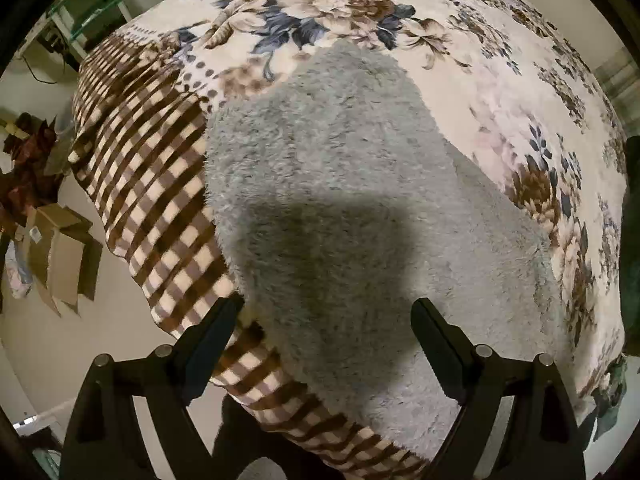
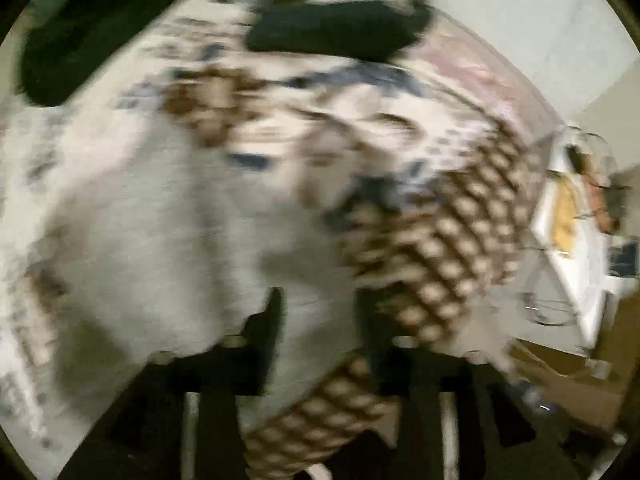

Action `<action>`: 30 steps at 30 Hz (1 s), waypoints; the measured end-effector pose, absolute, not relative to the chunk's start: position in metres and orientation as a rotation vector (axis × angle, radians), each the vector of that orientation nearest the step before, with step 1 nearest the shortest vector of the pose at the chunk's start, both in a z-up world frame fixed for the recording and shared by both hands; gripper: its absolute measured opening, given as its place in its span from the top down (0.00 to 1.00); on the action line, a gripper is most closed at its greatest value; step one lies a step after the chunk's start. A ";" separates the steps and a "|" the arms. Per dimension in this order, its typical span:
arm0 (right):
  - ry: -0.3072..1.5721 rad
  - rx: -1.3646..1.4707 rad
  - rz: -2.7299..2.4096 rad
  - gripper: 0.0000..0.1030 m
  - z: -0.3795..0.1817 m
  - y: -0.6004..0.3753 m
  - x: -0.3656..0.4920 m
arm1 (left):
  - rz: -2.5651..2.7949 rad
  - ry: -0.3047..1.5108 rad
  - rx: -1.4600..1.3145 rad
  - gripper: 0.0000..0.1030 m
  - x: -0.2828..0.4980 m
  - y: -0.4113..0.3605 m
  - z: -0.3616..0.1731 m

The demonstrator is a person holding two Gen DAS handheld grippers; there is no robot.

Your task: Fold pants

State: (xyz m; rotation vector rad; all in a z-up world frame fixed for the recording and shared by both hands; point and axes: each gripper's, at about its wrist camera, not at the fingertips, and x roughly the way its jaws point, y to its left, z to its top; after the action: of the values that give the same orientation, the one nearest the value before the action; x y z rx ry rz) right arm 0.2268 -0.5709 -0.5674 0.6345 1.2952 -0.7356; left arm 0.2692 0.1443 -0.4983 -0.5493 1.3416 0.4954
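A bed covered by a floral blanket (image 1: 500, 92) with a brown checked border is seen. Grey fleece pants (image 1: 340, 200) are laid near its checked edge. The left tool (image 1: 324, 324) is held spread above the pants. The right tool (image 2: 318, 320), heavily blurred, appears pinched on grey fabric.
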 end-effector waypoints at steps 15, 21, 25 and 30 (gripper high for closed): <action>1.285 0.684 -1.093 0.71 -0.605 -0.555 0.240 | 0.498 1.340 -0.522 0.13 0.276 0.176 -0.520; 1.281 0.911 -0.907 0.40 -0.579 -0.512 0.207 | 0.469 1.355 -0.628 0.13 0.266 0.179 -0.518; 1.418 1.030 -0.586 0.39 -0.594 -0.400 0.223 | 0.482 1.300 -0.639 0.13 0.257 0.195 -0.497; 1.555 1.154 -0.295 0.39 -0.642 -0.259 0.254 | 0.507 1.268 -0.651 0.13 0.266 0.228 -0.494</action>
State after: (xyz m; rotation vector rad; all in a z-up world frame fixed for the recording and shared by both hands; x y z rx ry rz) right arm 0.2540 -0.2590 -0.6422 1.1537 1.5554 -0.2949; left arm 0.2659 0.2282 -0.4940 -0.6507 1.2682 0.5075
